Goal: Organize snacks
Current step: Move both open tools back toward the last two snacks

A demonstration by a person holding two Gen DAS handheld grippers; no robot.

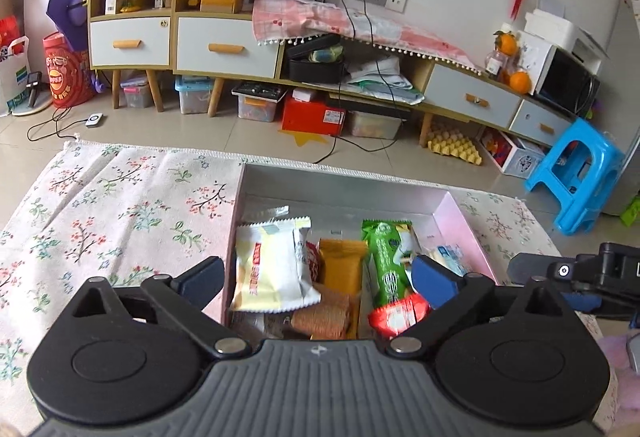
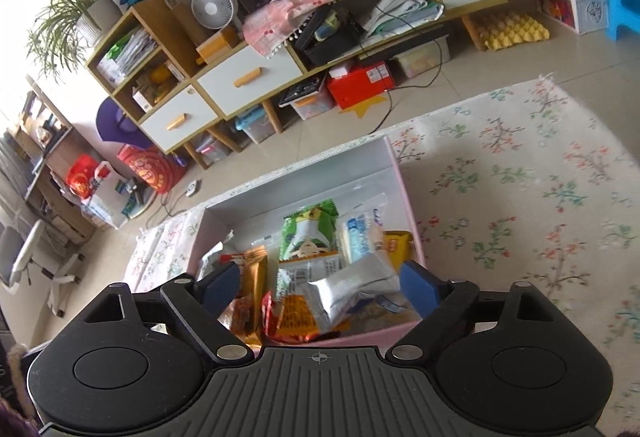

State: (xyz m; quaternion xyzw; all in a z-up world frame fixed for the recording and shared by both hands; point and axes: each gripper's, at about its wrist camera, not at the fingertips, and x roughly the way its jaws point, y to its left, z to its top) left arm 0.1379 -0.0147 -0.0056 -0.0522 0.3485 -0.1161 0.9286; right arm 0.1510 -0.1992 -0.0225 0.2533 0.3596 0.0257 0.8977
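Item: pink box [image 2: 412, 213] of snacks on the floral rug [image 2: 520, 173], lower centre of both views. Left gripper [image 1: 316, 279] and right gripper [image 2: 320, 285] — jaws wide, holding nothing — hover over it. Silver packet [image 2: 352, 287] lies between the right jaws. Risk: a closing grasp catches neighbouring wrappers — packets overlap.
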